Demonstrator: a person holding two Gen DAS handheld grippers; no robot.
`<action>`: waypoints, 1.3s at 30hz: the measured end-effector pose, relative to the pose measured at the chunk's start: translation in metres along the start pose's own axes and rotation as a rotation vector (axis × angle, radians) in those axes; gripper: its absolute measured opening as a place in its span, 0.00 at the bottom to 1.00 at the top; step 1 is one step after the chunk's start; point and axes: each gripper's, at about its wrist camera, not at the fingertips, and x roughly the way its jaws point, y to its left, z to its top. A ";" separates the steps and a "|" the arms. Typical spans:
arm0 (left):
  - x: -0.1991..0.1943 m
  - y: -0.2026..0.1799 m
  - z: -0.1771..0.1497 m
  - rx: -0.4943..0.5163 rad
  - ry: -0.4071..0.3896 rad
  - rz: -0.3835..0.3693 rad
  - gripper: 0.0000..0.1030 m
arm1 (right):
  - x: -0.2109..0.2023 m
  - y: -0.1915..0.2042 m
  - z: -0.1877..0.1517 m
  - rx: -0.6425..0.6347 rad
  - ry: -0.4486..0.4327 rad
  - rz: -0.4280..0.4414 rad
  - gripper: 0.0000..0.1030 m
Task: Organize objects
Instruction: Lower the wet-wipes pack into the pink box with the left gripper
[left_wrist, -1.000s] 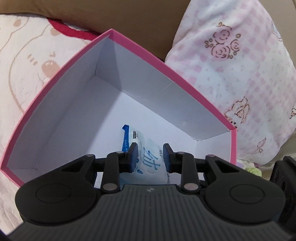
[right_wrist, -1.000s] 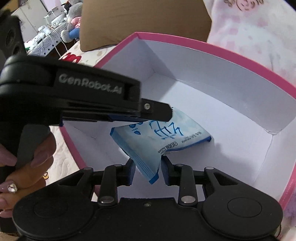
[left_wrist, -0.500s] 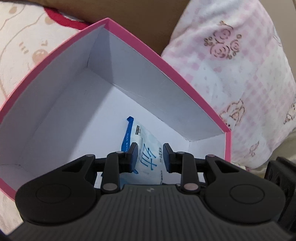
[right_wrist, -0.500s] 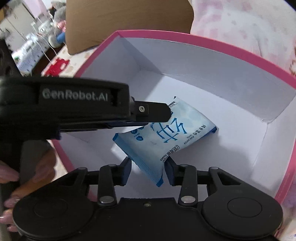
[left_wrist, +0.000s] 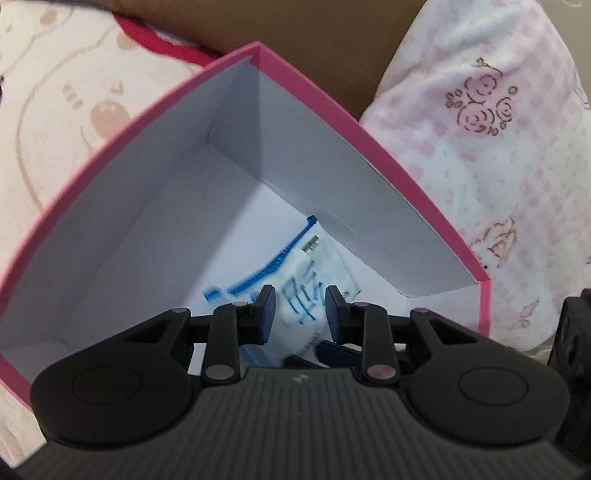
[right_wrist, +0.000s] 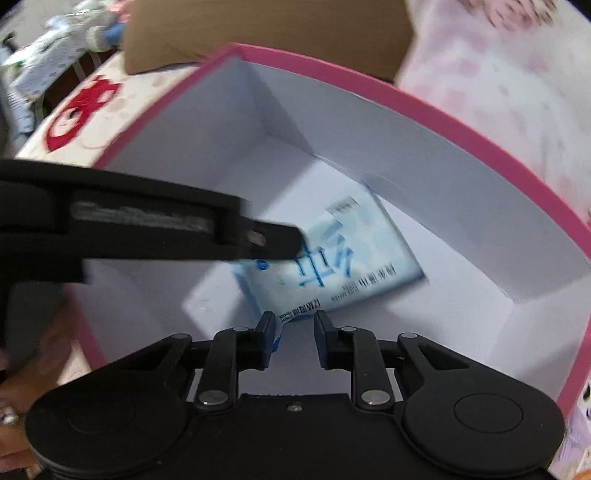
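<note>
A blue-and-white wipes packet (right_wrist: 340, 266) lies on the white floor of a pink-rimmed box (right_wrist: 424, 103), near its far wall. My right gripper (right_wrist: 295, 325) is open just behind the packet's near corner, not gripping it. My left gripper (left_wrist: 300, 302) is open above the same packet (left_wrist: 306, 280); its finger crosses the right wrist view (right_wrist: 266, 242) over the packet's left end. The box rim also shows in the left wrist view (left_wrist: 369, 129).
A pink checked pillow (left_wrist: 491, 147) lies right of the box. A brown cardboard piece (left_wrist: 314, 33) stands behind it. A cream quilt with red print (right_wrist: 85, 107) lies to the left. Clutter (right_wrist: 55, 48) sits at the far left.
The packet has left my right gripper and now lies flat deeper in the box by the far wall. Both grippers have pulled back a little; the frames are blurred by motion.
</note>
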 end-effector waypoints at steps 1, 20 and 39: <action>0.000 -0.003 0.002 0.015 -0.014 0.020 0.26 | 0.003 -0.004 0.001 0.033 0.006 0.000 0.27; 0.018 -0.005 0.011 0.066 0.056 0.095 0.23 | 0.000 -0.029 0.006 0.142 -0.036 -0.001 0.31; 0.028 -0.011 0.023 0.052 0.054 0.154 0.15 | 0.006 -0.038 0.001 0.238 -0.053 0.042 0.29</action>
